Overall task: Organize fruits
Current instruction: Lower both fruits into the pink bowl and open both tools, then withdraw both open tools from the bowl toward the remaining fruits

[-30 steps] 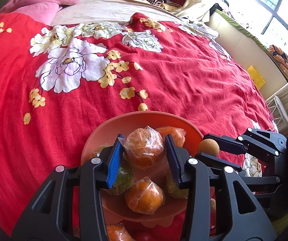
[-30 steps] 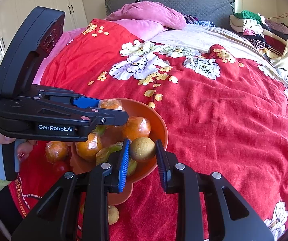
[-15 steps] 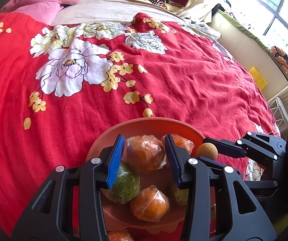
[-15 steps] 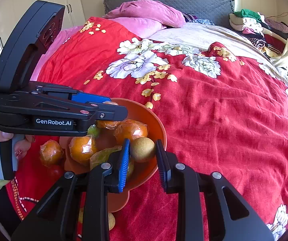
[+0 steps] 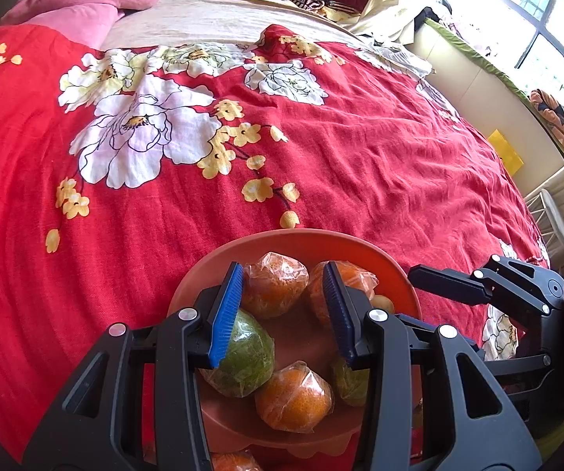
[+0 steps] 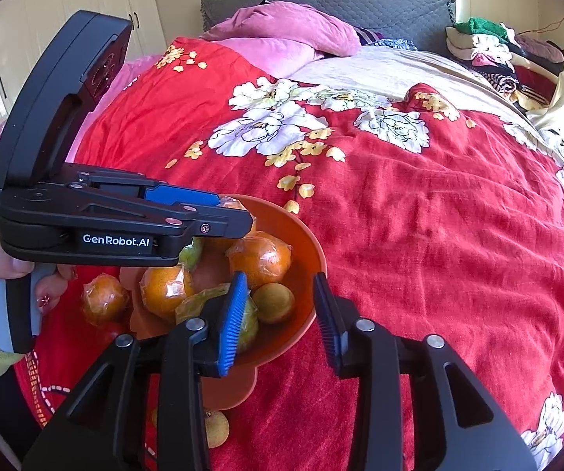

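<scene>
Glossy plastic-wrapped oranges (image 5: 274, 284), matt bowl (image 5: 395, 263), wrinkled cloth bedspread (image 5: 380, 165).

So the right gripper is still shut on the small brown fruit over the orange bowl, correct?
Not quite. In the right wrist view the right gripper has just been opening; its pads no longer press the small brown fruit, which lies in the orange bowl.

Fruit-crowded bowl (image 6: 313, 251), open bedspread (image 6: 438, 235) beyond

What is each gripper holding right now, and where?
Right gripper: nothing; its jaws have just been opening, the brown fruit loose between them. Left gripper: a wrapped orange sits between its pads; a grip cannot be told.
</scene>
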A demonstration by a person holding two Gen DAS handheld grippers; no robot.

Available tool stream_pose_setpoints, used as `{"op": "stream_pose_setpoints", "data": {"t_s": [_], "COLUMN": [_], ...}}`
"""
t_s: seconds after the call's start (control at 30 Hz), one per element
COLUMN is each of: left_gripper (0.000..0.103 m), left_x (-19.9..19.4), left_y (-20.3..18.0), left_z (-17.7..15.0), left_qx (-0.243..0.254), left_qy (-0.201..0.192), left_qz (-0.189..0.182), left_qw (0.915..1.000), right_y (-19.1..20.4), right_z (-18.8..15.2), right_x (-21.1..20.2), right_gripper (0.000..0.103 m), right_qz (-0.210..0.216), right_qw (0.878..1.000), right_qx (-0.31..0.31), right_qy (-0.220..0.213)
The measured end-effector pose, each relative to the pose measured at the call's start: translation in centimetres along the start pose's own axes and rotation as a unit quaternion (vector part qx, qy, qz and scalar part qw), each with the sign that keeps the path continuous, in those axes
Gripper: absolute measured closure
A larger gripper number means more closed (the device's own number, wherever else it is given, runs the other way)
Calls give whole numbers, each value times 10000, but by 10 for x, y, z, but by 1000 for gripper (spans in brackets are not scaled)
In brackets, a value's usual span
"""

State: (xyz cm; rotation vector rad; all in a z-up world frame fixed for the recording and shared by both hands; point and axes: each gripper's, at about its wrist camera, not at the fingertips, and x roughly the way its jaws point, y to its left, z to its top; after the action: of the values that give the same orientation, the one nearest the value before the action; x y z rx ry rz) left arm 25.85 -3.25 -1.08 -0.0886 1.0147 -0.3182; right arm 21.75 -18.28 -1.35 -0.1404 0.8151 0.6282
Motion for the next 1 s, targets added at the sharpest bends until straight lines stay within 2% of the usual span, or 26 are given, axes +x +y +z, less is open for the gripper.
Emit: {"op": "stream_pose_setpoints", "data": {"t_s": [0.17, 0.47, 0.53, 0.67, 1.0], "left_gripper": [69, 69, 60, 57, 36], "left_x": [-1, -6, -9, -12, -28], "left_y": [0, -1, -2, -5, -9], "left_z": [0, 1, 0, -1, -5], "left_qx": [1, -14, -16, -1, -18], "left_qy": [3, -67, -93, -115, -263], "left_qz": [-1, 2, 17, 21, 135], "left_qw": [10000, 10000, 10000, 9999, 9996], "right_y": [1, 3, 4, 6, 11], "right_z": [-2, -8, -9, -10, -11], "right_x": [-8, -21, -23, -28, -35], "right_gripper": [58, 53, 50, 47, 41], "right_qz": [-2, 42, 19, 8, -29], "right_qw": [10000, 9998, 9998, 9997, 9996], "right_qx": [49, 152, 150, 163, 171], "right_qy": [-46, -114, -132, -171, -221]}}
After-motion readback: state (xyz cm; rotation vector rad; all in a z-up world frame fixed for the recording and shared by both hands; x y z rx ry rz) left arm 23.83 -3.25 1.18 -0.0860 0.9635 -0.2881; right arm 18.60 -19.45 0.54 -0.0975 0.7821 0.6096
